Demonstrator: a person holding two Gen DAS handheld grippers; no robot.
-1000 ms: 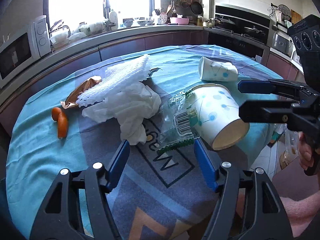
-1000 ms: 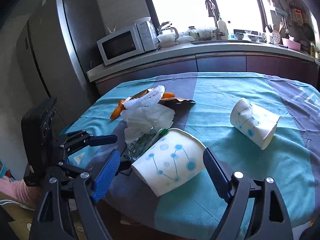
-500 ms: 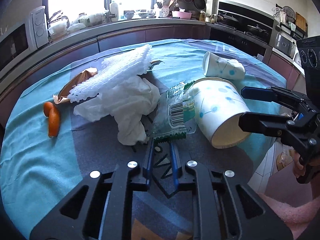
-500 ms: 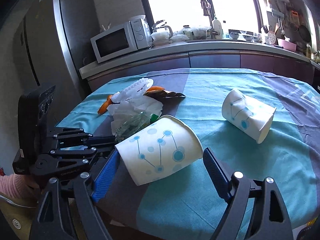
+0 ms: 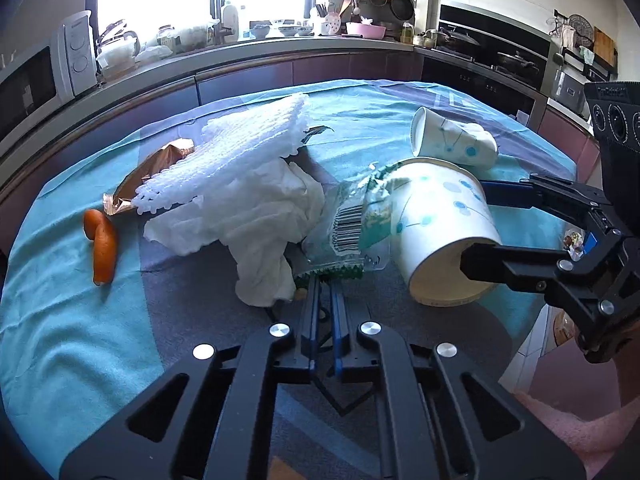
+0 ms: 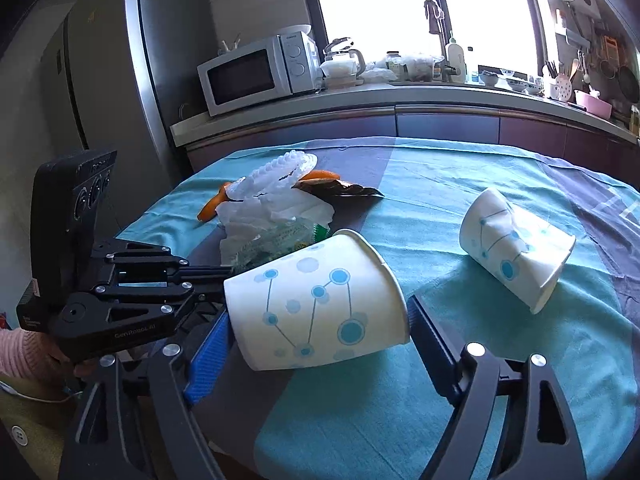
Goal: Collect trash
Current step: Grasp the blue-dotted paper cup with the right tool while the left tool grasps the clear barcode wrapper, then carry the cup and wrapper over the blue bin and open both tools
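While its blue-padded fingers pinch the near green-printed edge of a clear plastic wrapper with a barcode [image 5: 352, 236], the left claw [image 5: 325, 280] stands fully closed at the front of a round worktop draped in a teal and grey cloth [image 5: 60, 344]. Beside it, the right claw [image 6: 316, 344] is spread wide around a white paper cup with blue dots and lines [image 6: 320, 304], which lies tipped on its side between the 2 fingers; whether the pads press on the cup cannot be told. The wrapper's far end rests against this cup's wall. A 2nd paper cup of the same pattern, dented [image 6: 516, 248], lies on its side well apart, farther across the cloth. Just left of the wrapper sits a heap of litter: crumpled white tissue [image 5: 256, 216], a white foam net sleeve [image 5: 240, 152] on top of it, and a brown foil wrapper [image 5: 156, 168] poking out beneath. Near them lie curled orange peel pieces [image 5: 102, 240]. A pink sleeve [image 6: 20, 354] shows behind the left claw's handle.
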